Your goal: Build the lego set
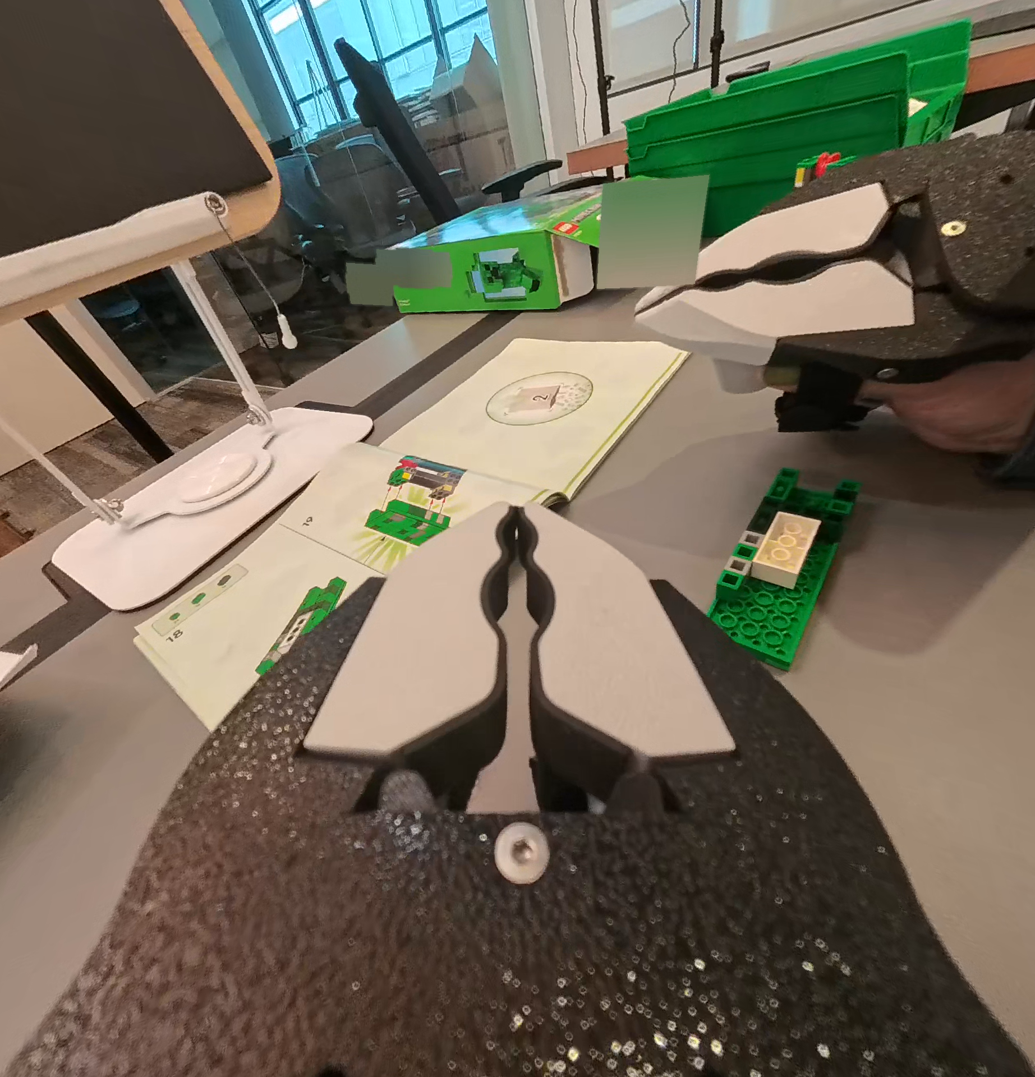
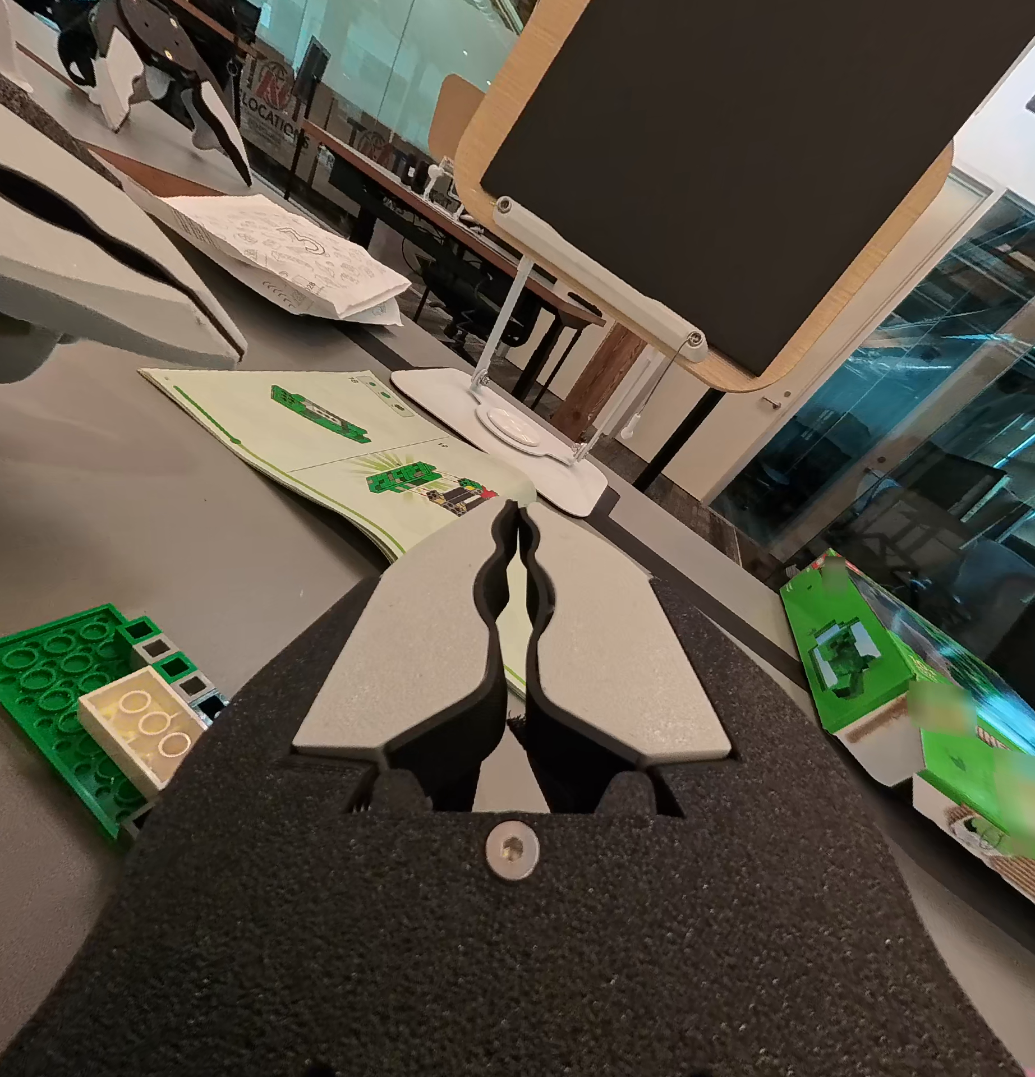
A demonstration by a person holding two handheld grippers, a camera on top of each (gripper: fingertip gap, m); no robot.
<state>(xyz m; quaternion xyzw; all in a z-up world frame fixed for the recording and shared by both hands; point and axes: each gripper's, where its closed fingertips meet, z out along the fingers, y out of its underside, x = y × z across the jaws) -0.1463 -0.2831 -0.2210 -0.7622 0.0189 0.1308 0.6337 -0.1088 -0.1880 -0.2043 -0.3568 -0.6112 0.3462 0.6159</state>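
A green Lego assembly (image 1: 762, 618) lies underside up on the grey table, with a white brick (image 1: 786, 548) resting on it. My left gripper (image 1: 517, 513) is shut and empty, hovering over the open instruction booklet (image 1: 538, 408), left of the assembly. My right gripper (image 1: 642, 309) is shut and empty, held by a hand above and behind the assembly. In the right wrist view, my right gripper (image 2: 518, 513) points at the booklet (image 2: 305, 431). The assembly (image 2: 43, 670) and white brick (image 2: 147, 728) sit at its lower left. The left gripper (image 2: 235, 345) shows at the left.
A green Lego box (image 1: 491, 274) lies behind the booklet, and stacked green bins (image 1: 794, 128) stand at the far right. A white lamp base (image 1: 212, 495) sits left of the booklet, its dark shade (image 2: 736, 175) overhead. A white paper bag (image 2: 287, 256) lies farther off. Across from one pair of fingers to the other is roughly 11 centimetres. Left tips and right tips are each some 11 centimetres from the white brick (image 1: 786, 548). It is also in sight in the right wrist view (image 2: 148, 721).
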